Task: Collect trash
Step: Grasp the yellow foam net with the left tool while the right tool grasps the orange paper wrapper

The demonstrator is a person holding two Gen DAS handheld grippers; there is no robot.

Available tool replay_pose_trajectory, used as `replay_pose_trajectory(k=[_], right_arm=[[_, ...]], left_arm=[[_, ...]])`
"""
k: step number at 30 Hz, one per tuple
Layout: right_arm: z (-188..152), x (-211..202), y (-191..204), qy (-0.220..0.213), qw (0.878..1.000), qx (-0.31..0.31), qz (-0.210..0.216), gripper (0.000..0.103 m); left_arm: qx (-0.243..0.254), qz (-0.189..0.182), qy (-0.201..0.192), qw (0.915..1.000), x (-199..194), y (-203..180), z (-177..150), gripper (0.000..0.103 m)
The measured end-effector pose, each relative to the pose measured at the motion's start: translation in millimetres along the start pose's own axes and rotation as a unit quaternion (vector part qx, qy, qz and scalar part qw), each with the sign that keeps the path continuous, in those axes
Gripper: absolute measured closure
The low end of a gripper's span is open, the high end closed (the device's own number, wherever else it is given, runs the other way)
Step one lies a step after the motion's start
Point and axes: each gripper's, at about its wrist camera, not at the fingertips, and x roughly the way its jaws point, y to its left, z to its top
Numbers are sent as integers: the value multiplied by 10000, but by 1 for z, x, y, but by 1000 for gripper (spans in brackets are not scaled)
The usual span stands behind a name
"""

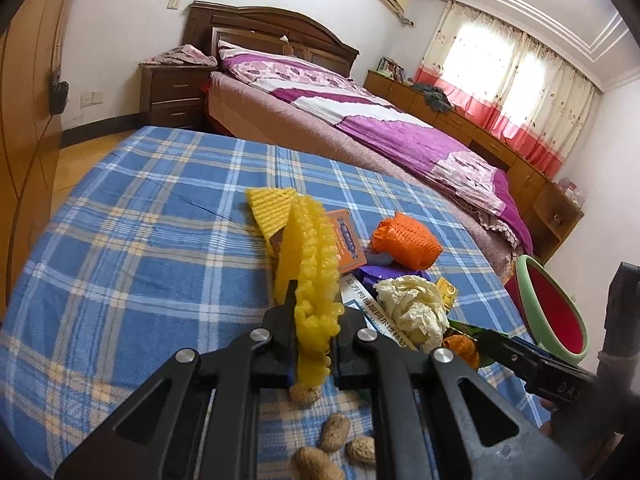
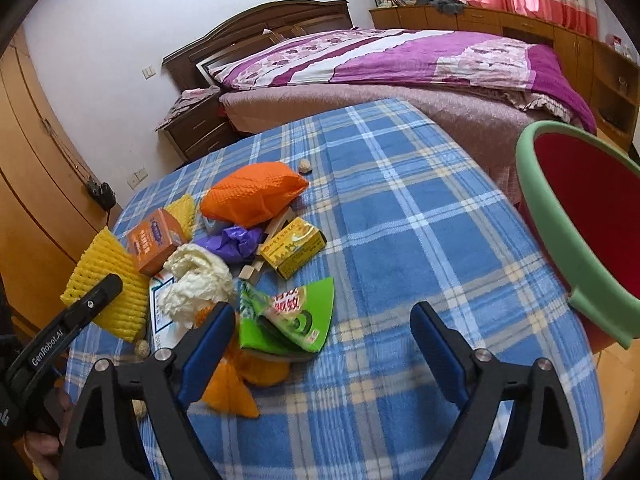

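Note:
My left gripper [image 1: 316,320] is shut on a yellow foam net [image 1: 308,248], which stands up from between its jaws over the blue plaid tablecloth [image 1: 140,240]. The right wrist view has that net [image 2: 108,288] at the far left, with the left gripper [image 2: 92,300] on it. My right gripper [image 2: 322,312] is open above the cloth. A green wrapper [image 2: 288,316] lies between its fingers, close to the left one, and the pads do not press it. The red bin with a green rim [image 2: 536,208] stands tilted off the table's right side.
A pile holds an orange foam net [image 2: 256,196], an orange box [image 2: 154,240], a yellow box [image 2: 294,252], crumpled white paper [image 2: 196,276] and a purple wrapper [image 2: 240,240]. Peanuts [image 1: 334,432] lie near the front edge. A bed [image 2: 400,64] stands behind the table.

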Motion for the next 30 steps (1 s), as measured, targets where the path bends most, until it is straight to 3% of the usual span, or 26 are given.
replay_pose_trajectory(k=[10, 23, 30], right_arm=[[-27, 1, 18, 557, 9978, 94, 343, 35], [-23, 12, 37, 392, 9989, 13, 274, 61], [-27, 0, 38, 315, 9982, -120, 498, 74]], left_arm=[[21, 132, -135, 9998, -24, 2, -8, 92], [-24, 257, -146, 9996, -40, 10, -16, 92], [34, 231, -184, 9996, -49, 1, -19, 92]])
